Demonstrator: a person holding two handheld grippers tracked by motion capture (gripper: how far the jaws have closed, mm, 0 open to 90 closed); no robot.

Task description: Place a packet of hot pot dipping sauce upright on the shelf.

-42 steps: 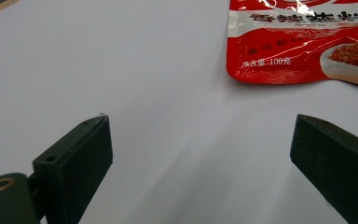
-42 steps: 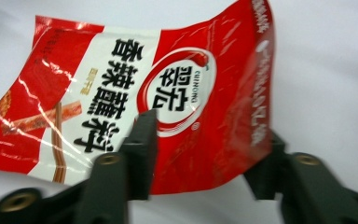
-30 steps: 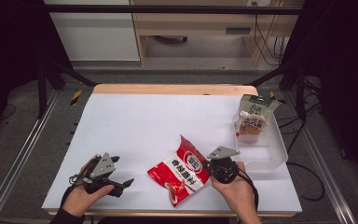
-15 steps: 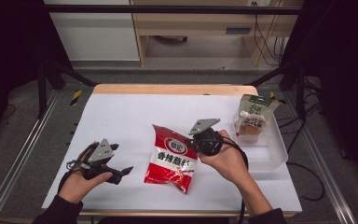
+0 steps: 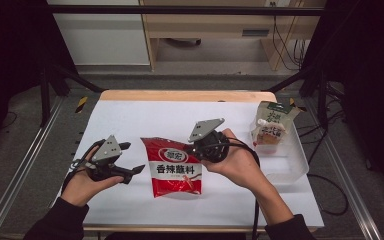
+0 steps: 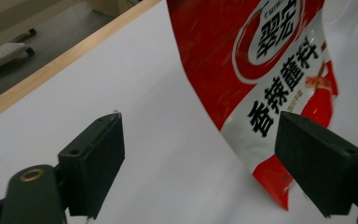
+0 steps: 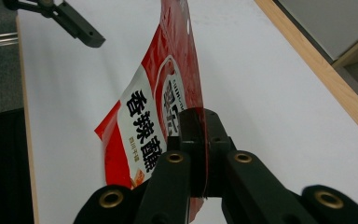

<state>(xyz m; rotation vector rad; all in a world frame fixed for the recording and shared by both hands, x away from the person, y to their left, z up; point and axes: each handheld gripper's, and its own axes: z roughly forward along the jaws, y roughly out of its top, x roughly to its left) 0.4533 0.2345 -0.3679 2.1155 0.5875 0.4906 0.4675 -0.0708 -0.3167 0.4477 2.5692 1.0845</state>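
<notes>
Red seasoning pouch (image 5: 172, 171) hangs upright over table (image 5: 145, 117) centre, lifted by its edge, lower end near the white top. Right gripper (image 5: 203, 148), at the pouch's 2 o'clock, has fingers (image 7: 192, 140) clamped on that edge. Left gripper (image 5: 130, 170) sits at the pouch's 9 o'clock, just beside it; its fingers (image 6: 95, 158) stand apart with nothing between, having just closed a little. Clear tray (image 5: 295, 162) at the pouch's 3 o'clock holds a snack bag (image 5: 271, 125).
</notes>
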